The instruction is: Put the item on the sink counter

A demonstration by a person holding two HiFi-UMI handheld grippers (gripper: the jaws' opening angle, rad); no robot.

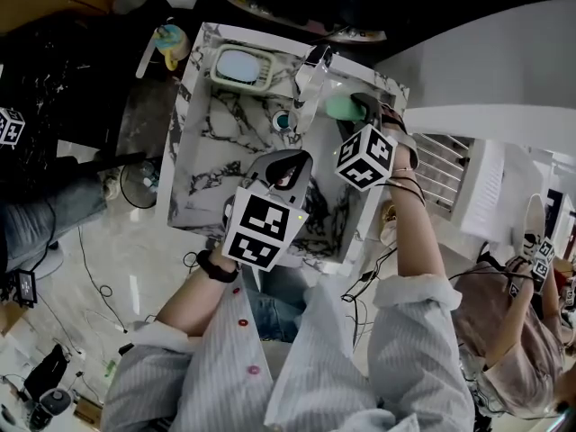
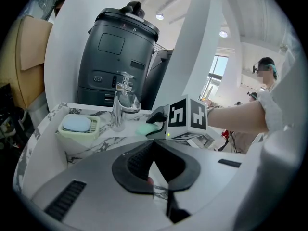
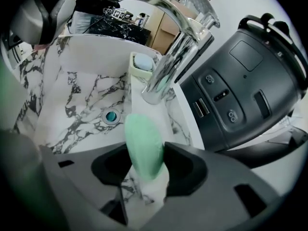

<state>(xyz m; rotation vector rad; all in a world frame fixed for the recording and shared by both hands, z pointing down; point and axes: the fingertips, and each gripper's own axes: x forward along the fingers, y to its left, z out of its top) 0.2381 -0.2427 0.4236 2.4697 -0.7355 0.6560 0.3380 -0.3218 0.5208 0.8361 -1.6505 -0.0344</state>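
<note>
Marble-patterned sink counter [image 1: 200, 57] fills the head view, with a dark appliance [image 2: 115, 57] standing behind it. On the back rim sit a chrome faucet [image 3: 175, 57] and a pale soap dish [image 1: 241, 67] holding a blue soap [image 2: 77, 123]. The drain [image 3: 110, 116] is at the bottom of the basin [image 1: 220, 151].

Right gripper [image 3: 147, 150]: jaws partly closed on the green bar [image 3: 140, 129], which stands on edge between the pads. Both pads appear to bear on its flat sides, so it reads as held. The bar is at the right end of the back rim, just beside the faucet base and on the side away from the soap dish. Its lower end is over the counter strip. Whether it touches the marble cannot be told.

Left gripper [image 2: 154, 146]: jaws together at the tips, nothing between them. It hovers over the front of the basin, well apart from the bar, and plays no part at present.

Step in hand (judgement): placement. The bar is at its spot on the counter but not yet released.

Next move calls for (judgement):
- Bring the bar down until it bears on the rim, preferably tipped onto a flat side, since an oval bar left on edge may fall toward the basin.
- Spread the jaws clear of both sides.
- Lift straight away, without brushing the faucet.
</note>
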